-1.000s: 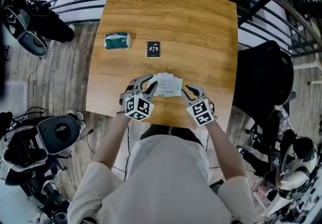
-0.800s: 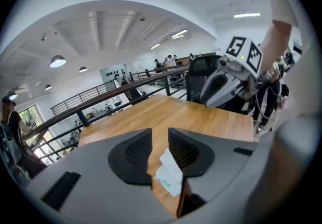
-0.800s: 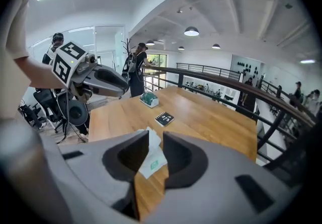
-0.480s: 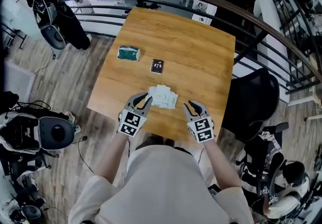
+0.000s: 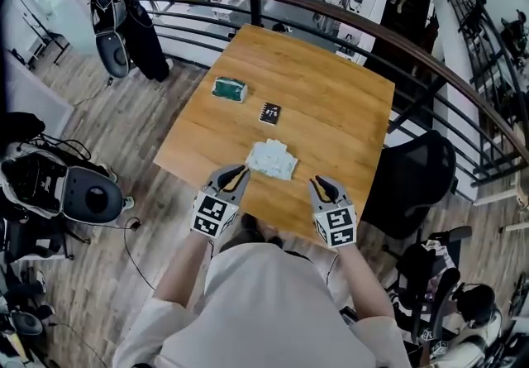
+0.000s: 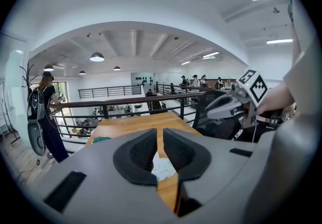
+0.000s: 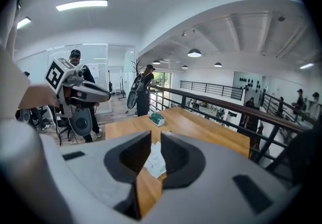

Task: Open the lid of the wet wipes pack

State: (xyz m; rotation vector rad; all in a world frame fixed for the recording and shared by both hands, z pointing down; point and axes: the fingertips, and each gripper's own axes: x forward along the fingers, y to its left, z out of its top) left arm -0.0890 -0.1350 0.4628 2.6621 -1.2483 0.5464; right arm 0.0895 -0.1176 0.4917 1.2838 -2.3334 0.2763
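The white wet wipes pack (image 5: 271, 159) lies flat on the wooden table (image 5: 331, 102), near its front edge. Both grippers hang in the air short of it, on the person's side, touching nothing. My left gripper (image 5: 235, 174) points at the pack's left corner; its jaws are closing, with only a narrow gap and nothing between them. In the left gripper view the pack (image 6: 164, 167) shows through that gap (image 6: 160, 137). My right gripper (image 5: 321, 186) is off the pack's right side, jaws a slit apart and empty. The pack (image 7: 156, 162) shows past the right gripper (image 7: 156, 143).
A green packet (image 5: 229, 90) and a small black card (image 5: 269, 113) lie farther back on the table. A dark railing (image 5: 347, 15) curves behind it. A black chair (image 5: 409, 184) stands at the right, bags and a helmet (image 5: 87, 193) on the floor at the left.
Both grippers have drawn back from the wipes pack toward the person and risen. The left jaws have narrowed from wide to a slit. The pack stays where it was.
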